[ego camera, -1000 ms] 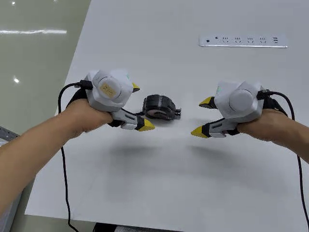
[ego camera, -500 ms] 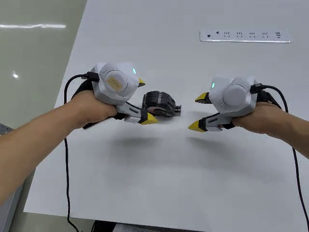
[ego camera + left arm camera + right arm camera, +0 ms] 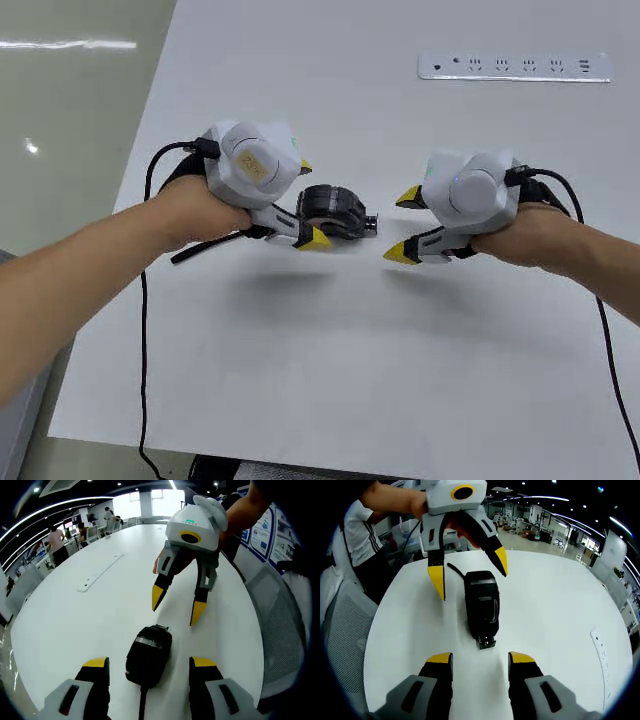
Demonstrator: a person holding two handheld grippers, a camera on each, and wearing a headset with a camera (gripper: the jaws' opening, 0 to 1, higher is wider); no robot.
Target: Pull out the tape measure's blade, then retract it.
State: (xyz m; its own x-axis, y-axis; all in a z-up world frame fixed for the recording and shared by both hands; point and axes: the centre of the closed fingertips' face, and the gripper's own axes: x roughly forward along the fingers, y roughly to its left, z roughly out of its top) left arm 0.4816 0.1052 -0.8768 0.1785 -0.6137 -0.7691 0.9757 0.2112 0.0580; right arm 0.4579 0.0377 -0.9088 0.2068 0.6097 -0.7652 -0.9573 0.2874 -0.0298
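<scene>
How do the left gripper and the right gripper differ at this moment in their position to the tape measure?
The left gripper has its jaws on either side of the tape measure; the right gripper stands apart from it. The left gripper faces the case's rear; the right gripper faces the blade's hook end. Both are open, yellow-tipped, and point at each other.

Black tape measure point(image 3: 334, 213); white, yellow-tipped left tongs point(image 3: 312, 202) and right tongs point(image 3: 402, 225).
</scene>
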